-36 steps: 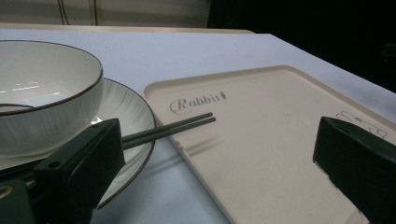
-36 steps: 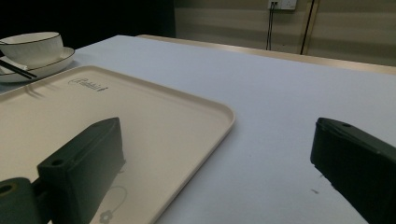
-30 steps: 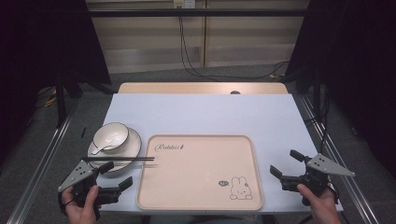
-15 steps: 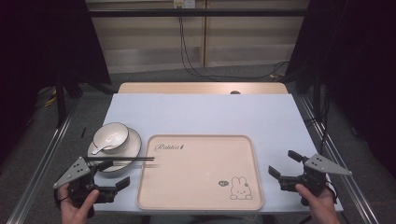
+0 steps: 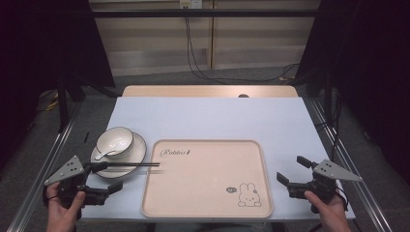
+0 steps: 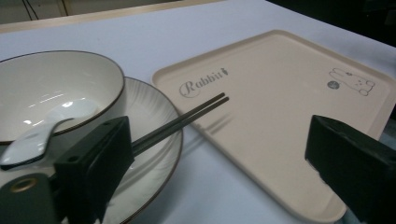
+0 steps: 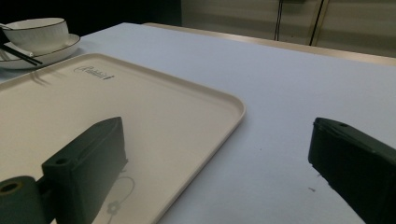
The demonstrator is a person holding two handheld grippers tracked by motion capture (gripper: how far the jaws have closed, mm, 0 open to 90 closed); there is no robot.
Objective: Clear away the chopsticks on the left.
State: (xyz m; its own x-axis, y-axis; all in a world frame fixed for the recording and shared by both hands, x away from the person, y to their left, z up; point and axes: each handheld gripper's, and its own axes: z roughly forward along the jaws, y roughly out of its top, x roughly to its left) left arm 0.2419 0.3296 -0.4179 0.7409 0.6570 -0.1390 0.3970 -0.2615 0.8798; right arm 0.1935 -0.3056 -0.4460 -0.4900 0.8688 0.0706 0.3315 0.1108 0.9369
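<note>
**Left claw slides outward from the chopsticks, jaws spread**

Since the earlier frame the left claw (image 5: 104,178) has shifted leftward along the near table edge, away from the tray, and its jaws have just been closing a little; nothing sits between them and they stand released and wide. Just ahead of that claw lies a pair of thin dark chopsticks (image 5: 129,165), their handle ends close beside its upper jaw and resting on the rim of a round white ribbed plate (image 5: 137,153); whether jaw and sticks touch cannot be told. Their tips reach past the plate over the left edge of a beige rectangular plastic tray with a rabbit drawing (image 5: 207,180), which lies to the claw's right. Beyond the claw, on the plate, stands a white dark-rimmed ceramic bowl (image 5: 115,141) with a white ceramic spoon (image 5: 105,154) leaning in it. All of this rests on the pale blue table (image 5: 208,116).

Across the tray, the right claw (image 5: 295,171) has kept its place, held in a hand near the table's right front corner. Its jaws are released and empty, pointing toward the tray's right edge, which lies just to its left.
</note>
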